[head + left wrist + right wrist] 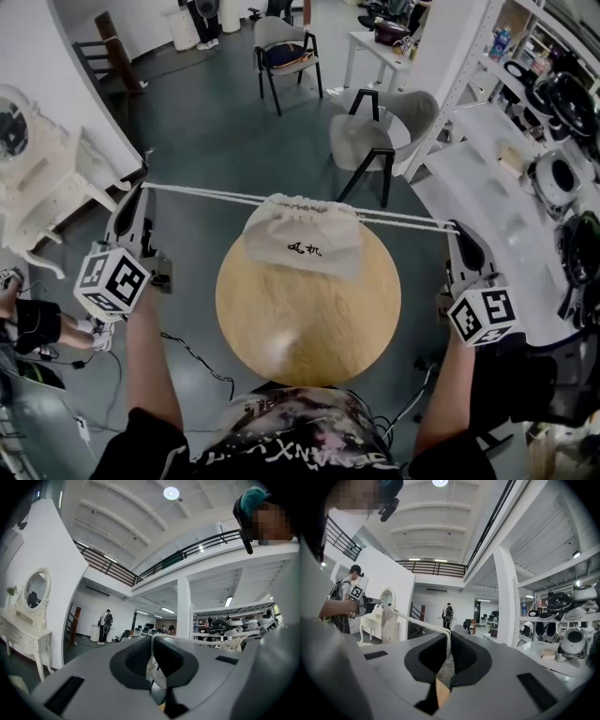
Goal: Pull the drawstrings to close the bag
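**Head view.** The bag (302, 242), pale cloth with black characters printed on it, lies on the far part of the round wooden table (309, 323). Its gathered mouth is turned to the far edge and its body spreads toward the near side. The drawstrings (206, 195) run taut out of the mouth to both sides, so their long axis goes left to right across the scene. The right end sits a little nearer than the left. The left gripper (143, 190) holds the left end and the right gripper (457, 230) holds the right end, each well out from the bag and beyond the table's rim. From this angle the jaw tips are too small to read.

**Left gripper view.** The left gripper (152, 643) has its jaws pressed together on the drawstrings (201, 640), which leave the pinch and stretch away to the right. Pale cloth at their far end is mostly cut off by the gripper's body.

**Right gripper view.** The right gripper (449, 649) is clamped on the drawstrings (419, 623), which rise from between the pads and run off left to the bag (388, 620). The bag is seen edge-on as a narrow pale strip. Beyond it the other gripper's marker cube (356, 592) shows small at the left.
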Action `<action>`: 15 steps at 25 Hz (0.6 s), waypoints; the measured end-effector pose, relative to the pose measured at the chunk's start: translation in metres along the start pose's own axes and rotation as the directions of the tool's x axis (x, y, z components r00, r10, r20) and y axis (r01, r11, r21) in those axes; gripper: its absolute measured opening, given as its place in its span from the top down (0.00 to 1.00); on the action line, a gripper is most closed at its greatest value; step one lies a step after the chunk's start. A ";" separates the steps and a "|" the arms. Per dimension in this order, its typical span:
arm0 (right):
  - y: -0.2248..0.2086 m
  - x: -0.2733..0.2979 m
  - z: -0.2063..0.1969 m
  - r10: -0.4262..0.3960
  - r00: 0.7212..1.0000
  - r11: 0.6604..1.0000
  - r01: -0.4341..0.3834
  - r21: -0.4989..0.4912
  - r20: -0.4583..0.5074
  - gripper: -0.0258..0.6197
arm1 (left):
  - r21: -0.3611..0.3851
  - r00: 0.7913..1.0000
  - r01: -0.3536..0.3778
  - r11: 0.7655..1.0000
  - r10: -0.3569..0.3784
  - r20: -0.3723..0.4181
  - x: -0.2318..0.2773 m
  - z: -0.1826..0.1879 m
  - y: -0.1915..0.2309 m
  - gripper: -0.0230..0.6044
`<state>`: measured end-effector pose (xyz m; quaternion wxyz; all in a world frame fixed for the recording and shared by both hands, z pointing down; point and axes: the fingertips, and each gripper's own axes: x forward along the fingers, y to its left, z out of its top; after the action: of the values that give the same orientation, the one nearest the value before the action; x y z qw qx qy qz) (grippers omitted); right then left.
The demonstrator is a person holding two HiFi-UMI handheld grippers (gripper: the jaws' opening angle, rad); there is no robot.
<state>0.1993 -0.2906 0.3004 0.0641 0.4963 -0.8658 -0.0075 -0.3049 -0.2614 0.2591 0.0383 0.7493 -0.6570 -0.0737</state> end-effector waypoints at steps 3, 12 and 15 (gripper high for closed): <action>0.000 -0.001 0.001 -0.004 1.000 1.000 0.004 -0.004 -0.003 0.95 | -0.003 1.000 0.005 1.000 -0.005 -0.001 0.001 0.002 0.000 0.91; -0.003 -0.001 0.000 -0.007 1.000 1.000 0.007 -0.011 -0.003 0.95 | 0.001 1.000 0.010 1.000 -0.010 -0.008 0.005 -0.001 -0.002 0.91; -0.002 -0.001 0.000 -0.008 1.000 1.000 0.008 -0.012 -0.003 0.95 | 0.003 1.000 0.013 1.000 -0.013 -0.007 0.005 -0.002 -0.001 0.91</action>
<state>0.2017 -0.2904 0.2998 0.0681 0.4994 -0.8636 -0.0122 -0.3030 -0.2658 0.2603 0.0390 0.7538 -0.6521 -0.0703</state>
